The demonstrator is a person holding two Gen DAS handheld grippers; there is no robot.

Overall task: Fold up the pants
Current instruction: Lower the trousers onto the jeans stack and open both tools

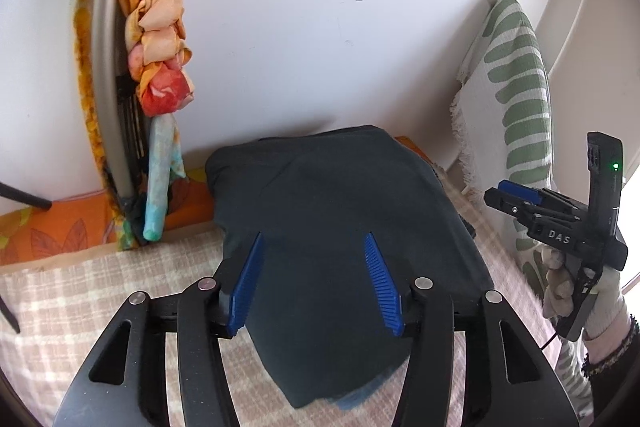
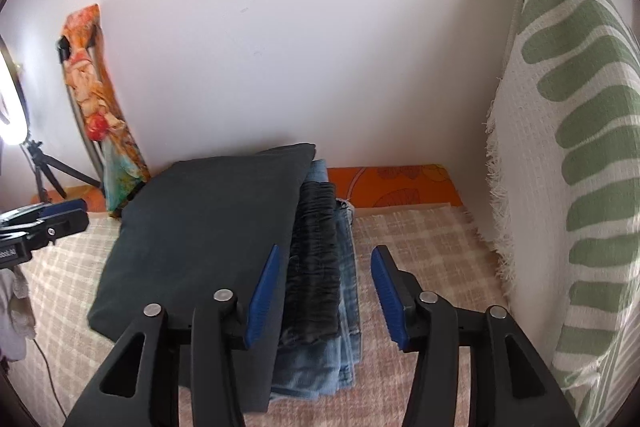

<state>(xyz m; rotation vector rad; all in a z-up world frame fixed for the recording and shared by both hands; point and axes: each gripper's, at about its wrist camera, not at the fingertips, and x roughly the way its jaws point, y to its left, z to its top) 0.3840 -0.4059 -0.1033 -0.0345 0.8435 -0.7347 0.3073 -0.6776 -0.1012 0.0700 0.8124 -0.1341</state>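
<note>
Dark folded pants lie on top of a stack on the checked cloth. In the right wrist view the same dark pants top a pile with a black garment and blue jeans under them. My left gripper is open and empty, its blue fingers just over the near end of the dark pants. My right gripper is open and empty at the stack's right edge. It also shows at the right of the left wrist view, held in a gloved hand.
A checked cloth covers the surface. A green-and-white patterned cushion stands at the right. A white wall is behind. Twisted orange fabric on a grey frame leans at the left. A ring light on a tripod stands far left.
</note>
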